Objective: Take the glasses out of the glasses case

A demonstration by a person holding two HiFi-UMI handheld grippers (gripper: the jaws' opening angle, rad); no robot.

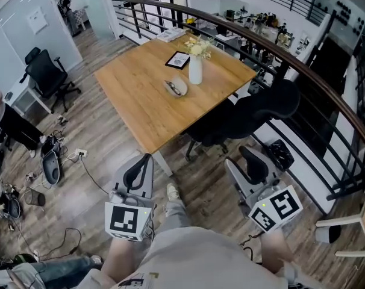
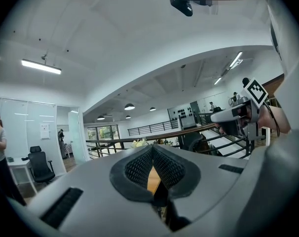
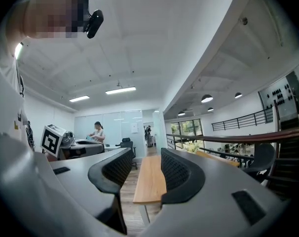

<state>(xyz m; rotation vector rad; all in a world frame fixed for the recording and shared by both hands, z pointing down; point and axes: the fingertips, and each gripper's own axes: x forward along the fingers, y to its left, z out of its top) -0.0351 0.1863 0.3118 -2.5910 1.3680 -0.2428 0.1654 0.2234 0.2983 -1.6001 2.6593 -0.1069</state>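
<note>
A pale oval glasses case (image 1: 175, 87) lies on the wooden table (image 1: 140, 101), far ahead of both grippers; something dark shows in it. My left gripper (image 1: 147, 158) hangs over the floor short of the table's near corner, its curved fingers meeting at the tips with nothing in them. In the left gripper view the left gripper (image 2: 151, 154) shows only a sliver of tabletop below its tips. My right gripper (image 1: 241, 155) is level with it, to the right, near a chair. In the right gripper view the right gripper (image 3: 144, 157) stands open and empty, framing the table (image 3: 149, 181).
A white vase of flowers (image 1: 196, 65) and a dark framed tablet (image 1: 177, 59) stand just behind the case. A black office chair (image 1: 249, 116) is at the table's right edge. A curved railing (image 1: 327, 95) runs at the right. Cables and bags (image 1: 50, 167) litter the floor at left.
</note>
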